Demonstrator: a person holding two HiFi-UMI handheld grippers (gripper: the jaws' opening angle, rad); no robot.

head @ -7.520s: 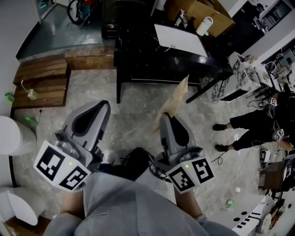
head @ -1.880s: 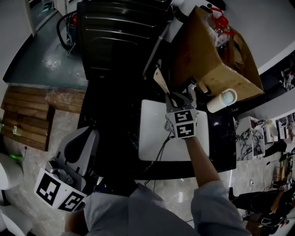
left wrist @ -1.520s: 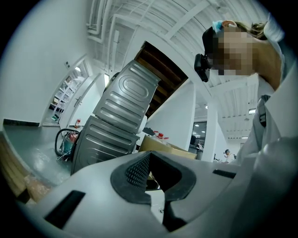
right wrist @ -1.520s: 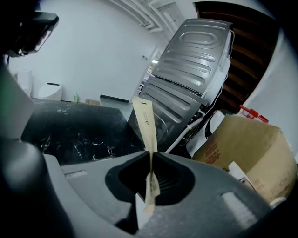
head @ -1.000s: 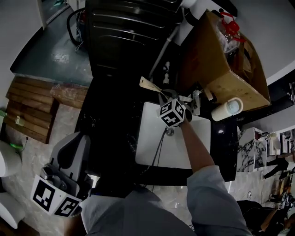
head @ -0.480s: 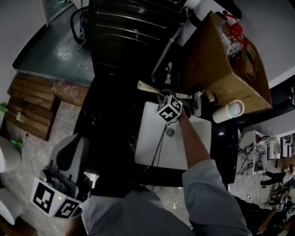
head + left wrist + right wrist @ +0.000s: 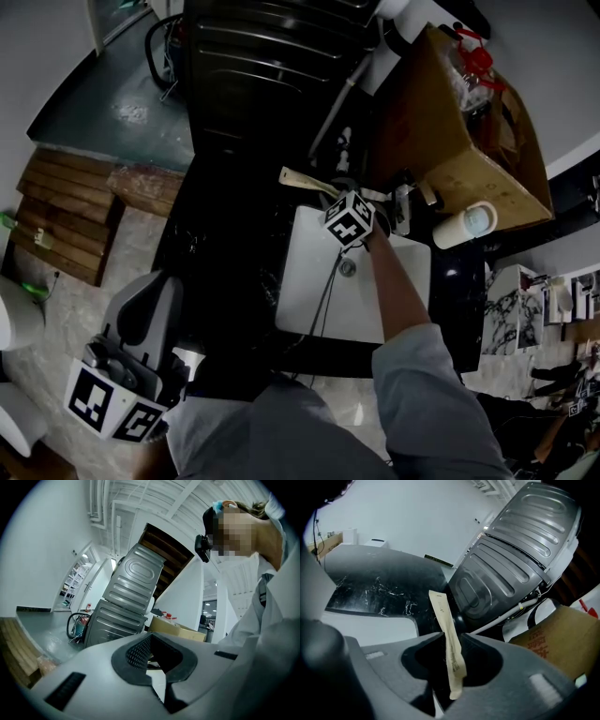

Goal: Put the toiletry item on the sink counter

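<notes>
- The right claw (image 7: pixel 451 638) is reaching out over the back edge of the white sink (image 7: pixel 302 298), with the person's sleeved arm stretching across the basin.
- Its jaws are opening, and the toiletry sachet (image 7: pixel 443 617) is standing between them, touching the pad on each side.
- The sachet is a long, flat, tan paper packet with small print down its face. One end is hanging toward the camera below the jaws, and the other is pointing forward and up.
- In the head view the sachet is sticking out to the left of the claw, above the dark marbled desk (image 7: pixel 230 246) near the sink's far left corner. It is not lying on the desk.
- A dark grey ribbed appliance (image 7: pixel 513 550) is standing behind the desk, beyond the sachet's far end.
- A brown cardboard box (image 7: pixel 450 127) is sitting to the right of the sink, with a white cylinder (image 7: pixel 466 223) just beside it.
- The left claw (image 7: pixel 151 641) is hanging low at the person's left side, well apart from the sink and over the pale floor (image 7: pixel 66 309).
- Its jaws are resting together with nothing between them.
</notes>
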